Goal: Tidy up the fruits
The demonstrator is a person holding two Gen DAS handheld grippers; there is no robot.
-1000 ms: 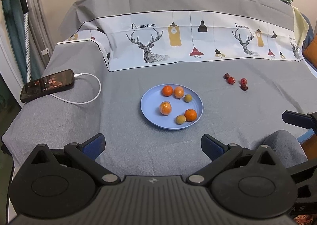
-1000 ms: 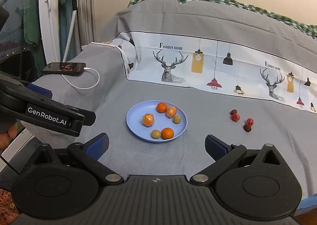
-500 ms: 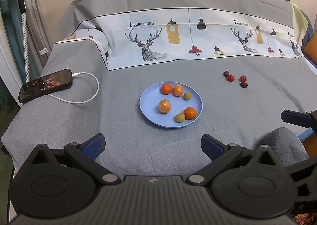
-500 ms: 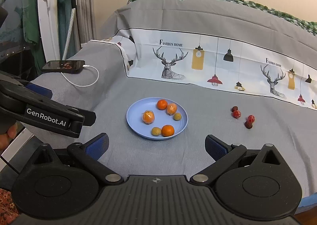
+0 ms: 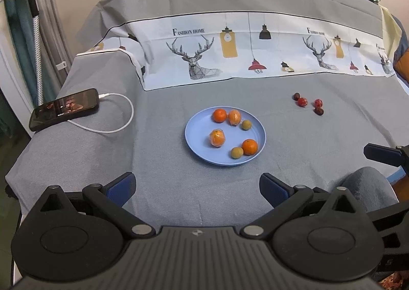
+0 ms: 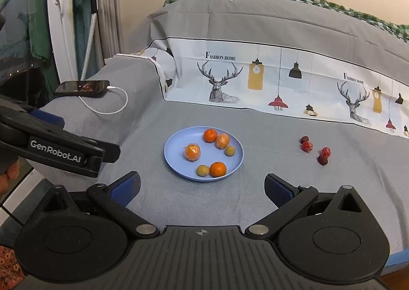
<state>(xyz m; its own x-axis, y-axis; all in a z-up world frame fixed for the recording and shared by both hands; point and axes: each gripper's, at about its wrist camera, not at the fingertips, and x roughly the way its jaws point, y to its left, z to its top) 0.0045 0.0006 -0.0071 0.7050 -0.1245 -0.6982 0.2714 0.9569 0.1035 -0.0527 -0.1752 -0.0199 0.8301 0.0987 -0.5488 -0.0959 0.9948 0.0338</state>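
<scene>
Both claws, the left claw and right claw, have barely moved and stay wide apart, so the red fruits beside the plate still wait.

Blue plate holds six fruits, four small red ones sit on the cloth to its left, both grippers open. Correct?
Not quite: the four small red fruits lie right of the blue plate, as the left wrist view shows. The six fruits and the open left gripper and right gripper are correct.

Left claw spread wide and empty, right claw likewise, side by side, both hovering
</scene>
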